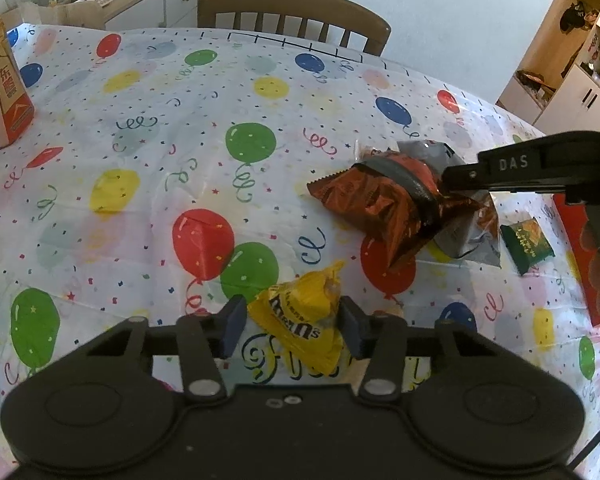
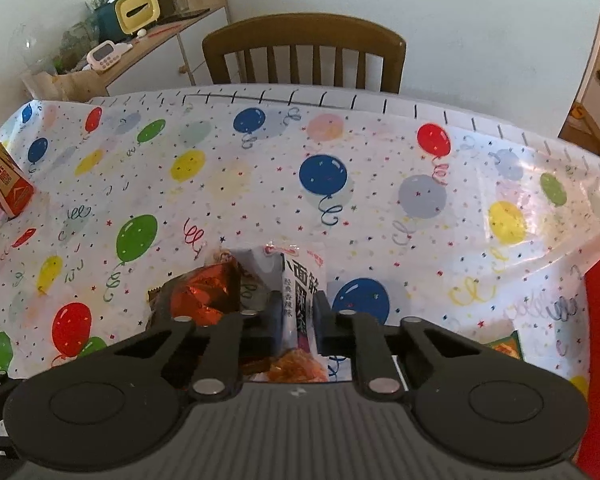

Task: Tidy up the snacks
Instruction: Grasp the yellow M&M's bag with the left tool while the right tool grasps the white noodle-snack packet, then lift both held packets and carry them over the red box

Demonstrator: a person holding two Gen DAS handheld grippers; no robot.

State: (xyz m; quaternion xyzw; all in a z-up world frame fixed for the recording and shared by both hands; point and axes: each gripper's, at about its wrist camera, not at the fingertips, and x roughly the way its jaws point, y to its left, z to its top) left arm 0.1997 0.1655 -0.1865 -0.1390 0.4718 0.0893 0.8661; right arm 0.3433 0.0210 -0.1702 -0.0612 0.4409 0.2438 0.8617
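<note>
**Now: both grippers on snack packs**

Right gripper (image 2: 297, 316): jaws clamped on a white/grey spicy-strip pack w/ Chinese print (image 2: 300, 280), pads pressed flat on both sides. Pack stands upright betw. the pads, top edge pointing away from the camera. Seen from left wrist cam as grey film under the right gripper's tip (image 1: 446, 178).

Just left of it, touching: shiny red-brown foil snack bag (image 2: 204, 292), crumpled, lying on the tablecloth, partly over the grey pack in left view (image 1: 374, 210).

Left gripper (image 1: 294, 326): narrowed around a yellow M&M's bag (image 1: 304, 320). Right pad against the bag's edge; left pad v. close, contact hard to tell. Bag lies on the cloth, one corner tipped up.

Also on the balloon-print tablecloth (image 1: 140, 140):
- small green snack packet (image 1: 527, 245), near right of the grey pack, apart from it.
- orange drink carton (image 1: 0, 92), upright, far left, well apart from the snacks.

Beyond the table's far edge: wooden chair (image 2: 304, 52).
</note>
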